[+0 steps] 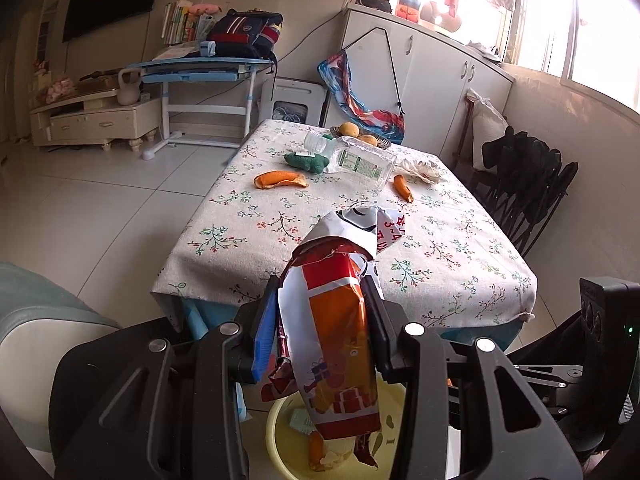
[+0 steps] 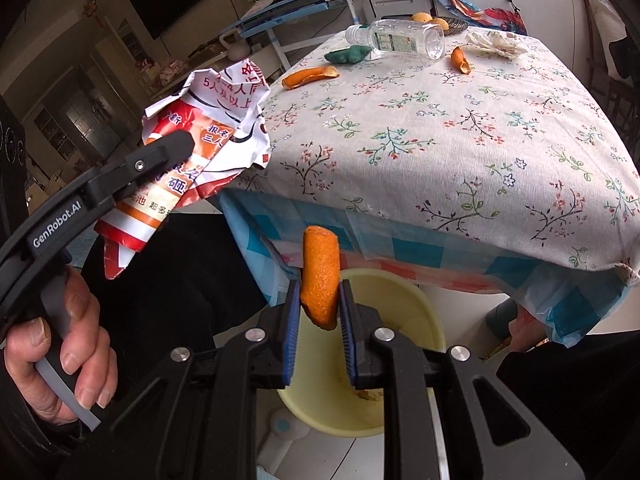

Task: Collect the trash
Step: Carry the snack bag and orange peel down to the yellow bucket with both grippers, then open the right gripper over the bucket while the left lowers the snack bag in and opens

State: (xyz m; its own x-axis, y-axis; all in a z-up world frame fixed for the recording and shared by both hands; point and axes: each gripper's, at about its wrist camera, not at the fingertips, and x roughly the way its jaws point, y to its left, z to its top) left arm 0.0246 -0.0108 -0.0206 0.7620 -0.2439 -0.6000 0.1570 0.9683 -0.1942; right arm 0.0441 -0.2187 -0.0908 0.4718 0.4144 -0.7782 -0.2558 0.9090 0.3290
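A yellow basin (image 1: 276, 420) on the floor holds peel and paper scraps. Above it, the left gripper (image 1: 324, 312) clamps a crumpled flyer (image 1: 336, 344); the right gripper (image 2: 319, 308) clamps an orange peel (image 2: 320, 276).

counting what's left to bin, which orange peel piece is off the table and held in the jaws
The orange peel piece pinched in the right gripper above the yellow bin. The long peel and the small peel lie on the tablecloth.
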